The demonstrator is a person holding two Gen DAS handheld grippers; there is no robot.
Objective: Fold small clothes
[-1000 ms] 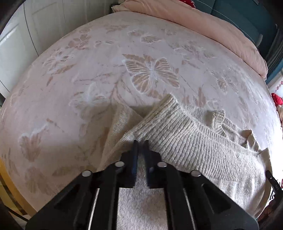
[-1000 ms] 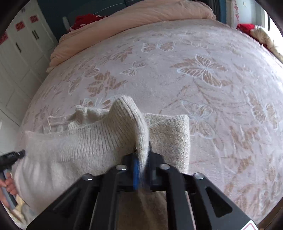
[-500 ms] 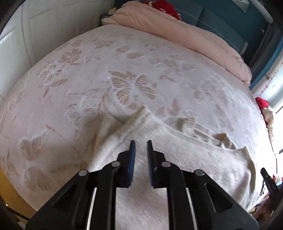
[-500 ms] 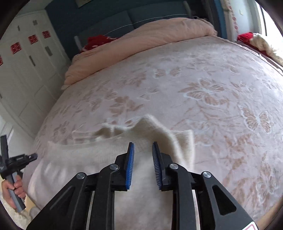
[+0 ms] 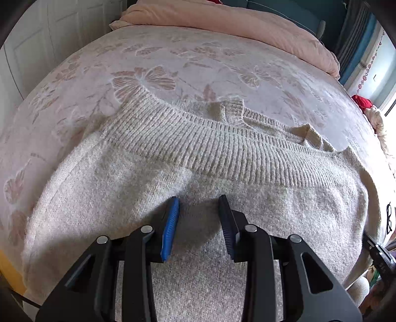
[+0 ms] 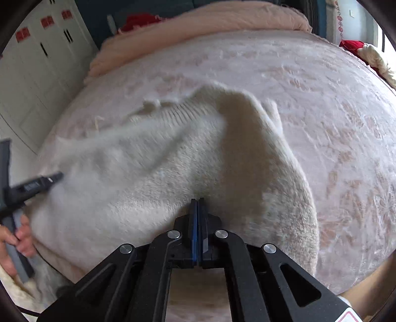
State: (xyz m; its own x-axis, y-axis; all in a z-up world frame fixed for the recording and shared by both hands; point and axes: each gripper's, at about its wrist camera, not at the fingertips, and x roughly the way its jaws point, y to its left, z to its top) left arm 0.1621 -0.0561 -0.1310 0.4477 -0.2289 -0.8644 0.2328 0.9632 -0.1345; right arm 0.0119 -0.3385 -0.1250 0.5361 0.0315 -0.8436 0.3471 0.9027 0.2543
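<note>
I'm seeing a bed [image 5: 198, 62] wearing a pink butterfly-patterned cover, a peach duvet [image 5: 247, 22] lying bunched along its far edge, and white wardrobe doors [image 6: 37, 74] standing alongside.

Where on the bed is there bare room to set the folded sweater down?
Bare bedspread lies between the sweater's ribbed hem and the pink duvet at the far end, and to the sweater's right in the right wrist view. The near edge is crowded: sweater, left claw, right claw.
</note>
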